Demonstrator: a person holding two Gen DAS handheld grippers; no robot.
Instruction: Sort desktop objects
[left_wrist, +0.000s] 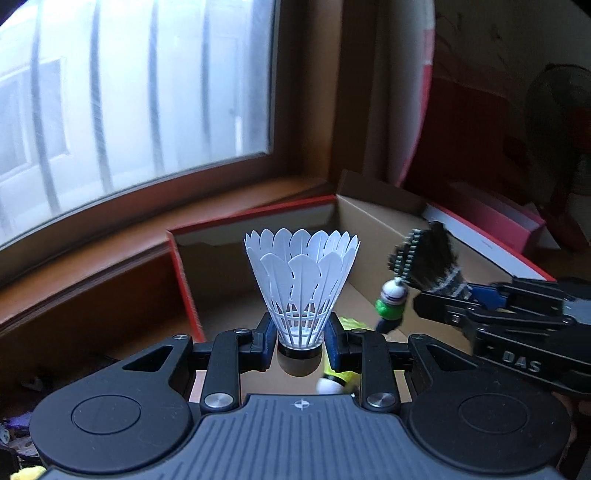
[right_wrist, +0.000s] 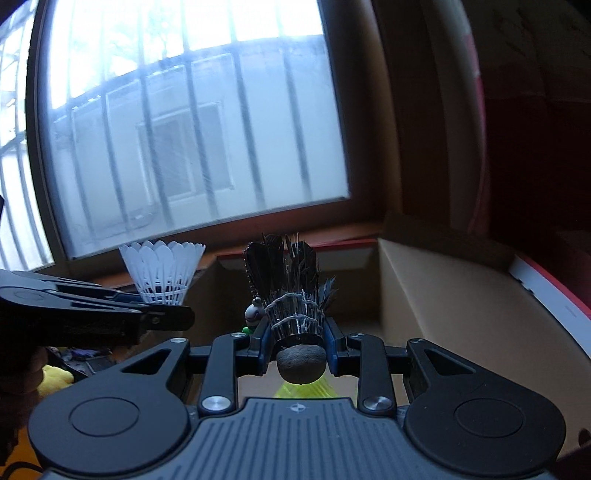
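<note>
My left gripper (left_wrist: 300, 341) is shut on the base of a white plastic shuttlecock (left_wrist: 301, 280), held upright over an open cardboard box (left_wrist: 236, 266) with red edges. My right gripper (right_wrist: 299, 345) is shut on a black-feathered shuttlecock (right_wrist: 291, 288) with a dark cork, also above the box (right_wrist: 443, 295). A small keychain figure (left_wrist: 392, 300) with a green base and a bead chain dangles beside the black shuttlecock (left_wrist: 434, 258). A yellow shuttlecock (left_wrist: 338, 380) lies on the box floor below the left gripper. The white shuttlecock (right_wrist: 162, 271) and left gripper show at the left of the right wrist view.
A large barred window (left_wrist: 129, 96) and a wooden sill (left_wrist: 110, 266) stand behind the box. A red-and-white box lid (left_wrist: 491, 240) lies at the right. Small clutter and a yellow item (right_wrist: 55, 378) sit at the lower left.
</note>
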